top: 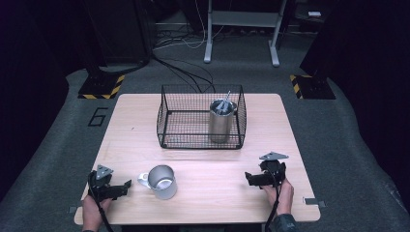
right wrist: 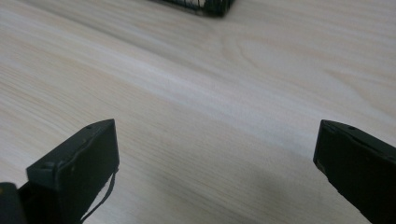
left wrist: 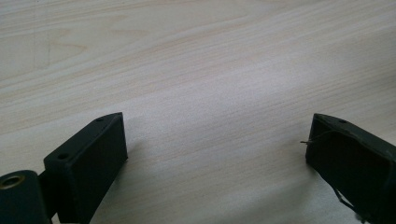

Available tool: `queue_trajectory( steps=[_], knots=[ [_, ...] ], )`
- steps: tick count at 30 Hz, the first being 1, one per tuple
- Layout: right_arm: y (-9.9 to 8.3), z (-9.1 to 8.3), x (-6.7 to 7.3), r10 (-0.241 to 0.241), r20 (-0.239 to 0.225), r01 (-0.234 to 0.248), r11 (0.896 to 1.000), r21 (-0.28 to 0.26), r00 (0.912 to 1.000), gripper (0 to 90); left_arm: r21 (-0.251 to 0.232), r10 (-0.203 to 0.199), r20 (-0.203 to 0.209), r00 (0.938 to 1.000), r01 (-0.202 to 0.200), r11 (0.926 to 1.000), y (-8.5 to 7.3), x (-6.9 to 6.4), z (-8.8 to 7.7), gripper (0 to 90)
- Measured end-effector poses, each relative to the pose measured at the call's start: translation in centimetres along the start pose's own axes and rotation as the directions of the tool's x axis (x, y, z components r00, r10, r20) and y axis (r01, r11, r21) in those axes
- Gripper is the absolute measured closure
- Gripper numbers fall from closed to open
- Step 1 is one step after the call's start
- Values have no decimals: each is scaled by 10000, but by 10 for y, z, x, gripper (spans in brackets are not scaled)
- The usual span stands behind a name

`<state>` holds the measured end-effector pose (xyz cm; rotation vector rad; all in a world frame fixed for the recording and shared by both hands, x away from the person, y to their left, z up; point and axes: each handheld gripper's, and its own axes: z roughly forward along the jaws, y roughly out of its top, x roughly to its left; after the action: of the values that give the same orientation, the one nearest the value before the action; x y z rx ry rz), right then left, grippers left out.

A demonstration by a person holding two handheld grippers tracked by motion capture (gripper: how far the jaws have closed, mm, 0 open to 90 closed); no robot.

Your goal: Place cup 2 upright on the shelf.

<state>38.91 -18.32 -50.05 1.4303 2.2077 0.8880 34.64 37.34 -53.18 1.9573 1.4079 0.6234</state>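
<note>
Dark grey carpet surrounds a pale wooden table (top: 203, 159), with a white desk frame and loose cables at the back of the room and yellow-and-black striped blocks at either far corner. From the high view, going left to right: the left gripper (top: 126, 184) rests at the near left edge, held by a hand (top: 92, 210), its jaws pointing toward a metal mug (top: 162, 181) that stands just beside them, apart, handle turned to the gripper. Farther back, mid-table, a black wire basket (top: 167, 113) holds a tall steel cup (top: 221, 121) with utensils in it (at the basket's right end). At the near right, the right gripper (top: 247, 178) sits on the table in the other hand (top: 283, 193), well apart from the mug.

The left gripper view shows its jaws spread wide over bare wood grain, nothing between them. The right gripper view likewise shows jaws wide apart over bare wood, with a corner of the basket (right wrist: 205, 5) at the top edge.
</note>
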Motion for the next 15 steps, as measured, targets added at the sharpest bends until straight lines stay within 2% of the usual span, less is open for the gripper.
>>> queue_trajectory(
  steps=[4,5,6,9,15],
  knots=[
    [-9,12,-3,-307,299,304,9995,125,9991,0,16,11,-10,10000,-11,10000,0,0,0,52],
    [-11,13,-3,-231,367,229,9997,75,9991,0,-72,-23,-38,10000,22,10000,0,0,0,51],
    [-12,14,-4,-113,356,111,9999,52,9993,0,-76,-18,-39,10000,18,10000,0,0,1,52],
    [-13,19,-5,-173,401,167,9997,153,9990,0,-68,-16,-52,10000,15,10000,0,0,0,52],
    [-16,22,-8,-295,174,299,9992,-255,9994,0,13,-26,1,10000,26,10000,0,0,0,51]
  ],
)
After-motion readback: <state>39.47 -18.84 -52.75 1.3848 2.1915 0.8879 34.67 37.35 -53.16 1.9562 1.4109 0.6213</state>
